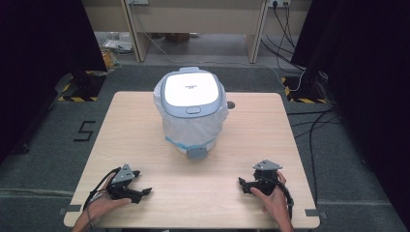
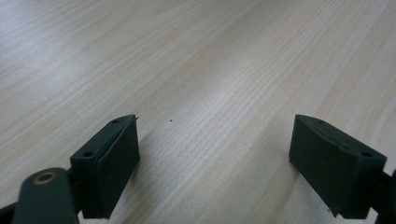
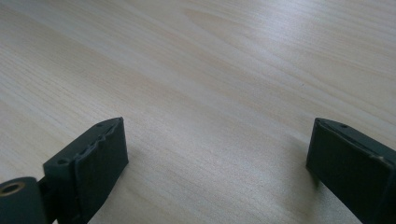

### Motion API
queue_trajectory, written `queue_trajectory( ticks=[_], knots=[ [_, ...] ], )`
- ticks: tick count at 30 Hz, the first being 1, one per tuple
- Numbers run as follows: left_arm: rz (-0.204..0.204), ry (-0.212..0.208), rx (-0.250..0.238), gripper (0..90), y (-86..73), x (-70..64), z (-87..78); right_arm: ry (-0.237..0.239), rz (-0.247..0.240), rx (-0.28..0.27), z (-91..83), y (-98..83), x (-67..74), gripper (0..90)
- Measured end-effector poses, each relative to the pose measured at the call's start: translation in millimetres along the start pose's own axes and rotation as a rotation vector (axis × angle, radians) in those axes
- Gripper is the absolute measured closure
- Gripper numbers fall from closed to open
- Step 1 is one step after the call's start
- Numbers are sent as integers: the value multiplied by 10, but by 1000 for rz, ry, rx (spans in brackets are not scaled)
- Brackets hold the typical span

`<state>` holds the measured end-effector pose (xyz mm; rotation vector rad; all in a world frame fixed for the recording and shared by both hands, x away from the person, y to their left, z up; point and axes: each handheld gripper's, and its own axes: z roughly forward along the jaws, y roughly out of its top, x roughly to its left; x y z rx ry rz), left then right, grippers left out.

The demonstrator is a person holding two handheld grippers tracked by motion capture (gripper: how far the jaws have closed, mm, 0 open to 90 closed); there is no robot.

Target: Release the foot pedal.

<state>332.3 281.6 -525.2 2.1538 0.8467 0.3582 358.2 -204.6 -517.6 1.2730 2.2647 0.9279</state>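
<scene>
A pale, square wooden table [image 1: 145,130] stands on grey floor. At its far middle sits a white, rounded cooker wrapped in clear plastic film [image 1: 191,113], with a small dark knob [image 1: 231,105] just right of it.

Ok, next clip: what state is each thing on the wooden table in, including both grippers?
White pedal bin with pale grey lid: upright, lid shut.
White plastic bin liner: fitted in the bin, its edge folded down over the outside.
Grey foot pedal: at the bin's base, facing the person, untouched.
Left gripper: open, nothing between the jaws, low over bare table.
Right gripper: open, nothing between the jaws, low over bare table.
Light wooden table: bearing the bin.
</scene>
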Motion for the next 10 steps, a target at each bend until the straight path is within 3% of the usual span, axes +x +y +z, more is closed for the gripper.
queue_trajectory(
  ticks=[10],
  knots=[
    [-4,-2,-3,157,-1,3,0,-3,3,1,-3,-3,2,53]
  ],
)
